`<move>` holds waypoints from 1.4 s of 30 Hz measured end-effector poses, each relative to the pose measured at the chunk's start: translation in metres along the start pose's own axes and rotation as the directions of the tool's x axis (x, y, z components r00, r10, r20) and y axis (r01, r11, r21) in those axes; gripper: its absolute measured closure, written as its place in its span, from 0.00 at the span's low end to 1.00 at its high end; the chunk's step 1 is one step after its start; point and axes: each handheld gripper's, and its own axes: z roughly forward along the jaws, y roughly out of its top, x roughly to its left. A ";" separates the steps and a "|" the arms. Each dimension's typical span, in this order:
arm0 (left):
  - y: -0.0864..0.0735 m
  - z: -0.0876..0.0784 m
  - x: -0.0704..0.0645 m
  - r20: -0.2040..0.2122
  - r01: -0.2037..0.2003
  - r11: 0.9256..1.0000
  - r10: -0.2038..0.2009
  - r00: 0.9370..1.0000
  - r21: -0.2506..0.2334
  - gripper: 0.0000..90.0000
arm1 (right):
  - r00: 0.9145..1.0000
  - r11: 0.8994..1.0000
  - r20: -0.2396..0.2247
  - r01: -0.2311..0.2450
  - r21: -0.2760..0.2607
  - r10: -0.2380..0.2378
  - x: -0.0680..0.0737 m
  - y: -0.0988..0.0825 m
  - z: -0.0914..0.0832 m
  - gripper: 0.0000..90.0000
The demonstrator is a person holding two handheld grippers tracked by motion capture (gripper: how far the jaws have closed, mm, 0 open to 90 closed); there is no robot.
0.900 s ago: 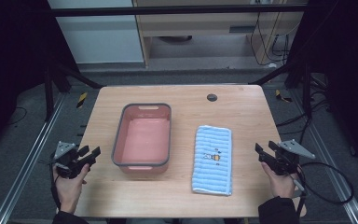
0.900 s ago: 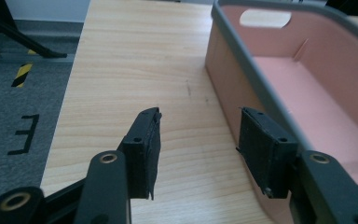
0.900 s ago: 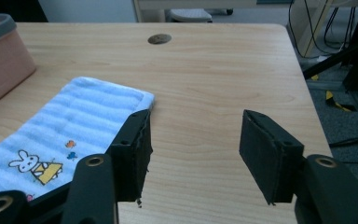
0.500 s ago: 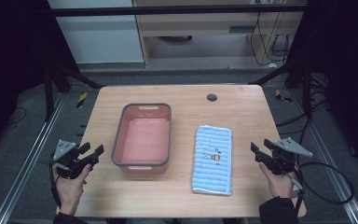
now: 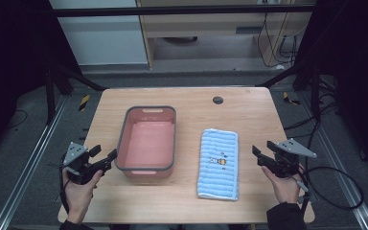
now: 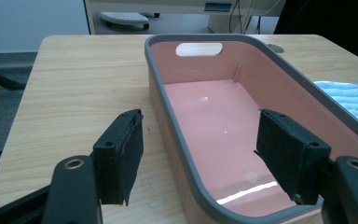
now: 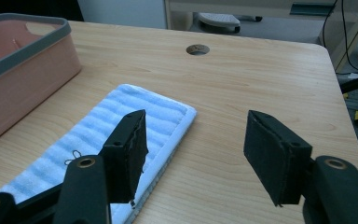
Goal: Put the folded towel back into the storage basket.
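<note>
A: Left gripper point(image 5: 103, 159)?
B: Jaws spread wide, holding nothing, at the near left corner of the pink tub point(image 5: 147, 139); its rim runs between the jaws in the left gripper view.
A: Right gripper point(image 5: 261, 156)?
B: Also wide apart, empty, just right of the blue striped towel point(image 5: 218, 164).
A: Towel position?
B: Flat on the counter point(image 5: 249, 108), right of the tub, apart from it.

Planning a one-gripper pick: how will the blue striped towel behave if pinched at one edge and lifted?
The towel lies flat and folded, soft ribbed cloth, so it will likely droop and may unfold. It looks light. Pushed, it would probably bunch on the table rather than slide.
</note>
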 end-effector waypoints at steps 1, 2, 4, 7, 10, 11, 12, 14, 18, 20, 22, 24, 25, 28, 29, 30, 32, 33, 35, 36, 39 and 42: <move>0.001 0.000 -0.002 0.002 -0.001 1.000 0.001 1.000 -0.004 0.34 | 1.000 1.000 -0.001 -0.001 -0.003 0.001 0.000 0.001 0.000 0.44; 0.001 0.000 -0.002 0.002 -0.001 1.000 0.001 1.000 -0.004 0.33 | 1.000 1.000 -0.001 -0.001 -0.003 0.001 0.000 0.001 0.000 0.44; 0.002 0.000 -0.006 0.016 0.002 1.000 -0.002 1.000 -0.007 0.33 | 1.000 1.000 0.007 -0.010 -0.008 0.010 0.001 0.003 -0.001 0.44; 0.005 0.002 -0.013 0.028 -0.010 1.000 0.010 1.000 -0.006 0.33 | 1.000 1.000 0.007 -0.007 -0.011 0.007 0.002 0.006 -0.001 0.45; 0.007 0.005 -0.022 0.039 -0.025 1.000 0.026 0.999 -0.008 0.33 | 1.000 1.000 0.001 -0.009 -0.010 0.009 0.002 0.008 0.001 0.45; 0.007 0.006 -0.025 0.044 -0.039 0.999 0.039 0.998 -0.005 0.33 | 1.000 1.000 -0.001 -0.010 -0.011 0.010 0.002 0.009 0.001 0.46; 0.008 0.008 -0.028 0.049 -0.047 0.999 0.047 0.998 -0.004 0.33 | 1.000 1.000 -0.009 -0.015 -0.007 0.015 0.003 0.009 0.002 0.46; 0.009 0.012 -0.036 0.062 -0.057 0.998 0.057 0.996 0.002 0.33 | 1.000 1.000 -0.014 -0.003 0.005 0.003 0.006 0.011 0.004 0.46; 0.012 0.018 -0.053 0.080 -0.099 0.995 0.100 0.992 -0.010 0.32 | 0.999 1.000 -0.029 0.026 0.013 -0.025 0.010 0.014 0.008 0.46; 0.014 0.020 -0.059 0.085 -0.112 0.994 0.113 0.990 -0.016 0.32 | 0.999 0.999 -0.029 0.028 0.015 -0.028 0.011 0.017 0.008 0.47; 0.016 0.021 -0.064 0.094 -0.117 0.993 0.119 0.988 -0.023 0.32 | 0.999 1.000 -0.027 0.027 0.012 -0.026 0.011 0.019 0.008 0.47; 0.017 0.022 -0.067 0.098 -0.121 0.992 0.123 0.988 -0.025 0.32 | 0.999 1.000 -0.028 0.022 0.010 -0.022 0.011 0.021 0.008 0.47; 0.018 0.023 -0.069 0.103 -0.126 0.992 0.128 0.986 -0.023 0.32 | 0.999 1.000 -0.028 0.022 0.010 -0.022 0.011 0.021 0.008 0.47; 0.020 0.026 -0.080 0.118 -0.134 0.990 0.137 0.984 -0.033 0.33 | 0.999 1.000 -0.028 0.029 0.004 -0.029 0.011 0.025 0.009 0.47; 0.021 0.027 -0.083 0.122 -0.137 0.990 0.140 0.983 -0.035 0.33 | 0.999 1.000 -0.028 0.030 0.000 -0.030 0.011 0.026 0.009 0.47; 0.021 0.027 -0.083 0.122 -0.137 0.990 0.140 0.983 -0.035 0.33 | 0.999 1.000 -0.031 0.025 -0.002 -0.025 0.011 0.027 0.009 0.46; 0.023 0.029 -0.089 0.132 -0.139 0.989 0.143 0.981 -0.042 0.33 | 0.999 1.000 -0.031 0.025 -0.006 -0.025 0.010 0.029 0.009 0.46; 0.024 0.031 -0.096 0.145 -0.137 0.989 0.142 0.979 -0.048 0.34 | 0.999 1.000 -0.030 0.018 -0.015 -0.018 0.010 0.031 0.009 0.45; 0.025 0.034 -0.103 0.152 -0.141 0.989 0.147 0.977 -0.049 0.34 | 1.000 1.000 -0.027 0.011 -0.017 -0.012 0.010 0.034 0.010 0.45; 0.025 0.035 -0.106 0.157 -0.144 0.988 0.150 0.976 -0.051 0.34 | 1.000 1.000 -0.026 0.013 -0.019 -0.013 0.009 0.035 0.010 0.46; 0.024 0.039 -0.114 0.168 -0.151 0.987 0.157 0.973 -0.048 0.35 | 0.999 1.000 -0.028 0.015 -0.018 -0.015 0.010 0.038 0.011 0.47; 0.023 0.042 -0.118 0.177 -0.156 0.987 0.160 0.971 -0.040 0.35 | 0.999 1.000 -0.031 0.019 -0.017 -0.019 0.010 0.040 0.012 0.48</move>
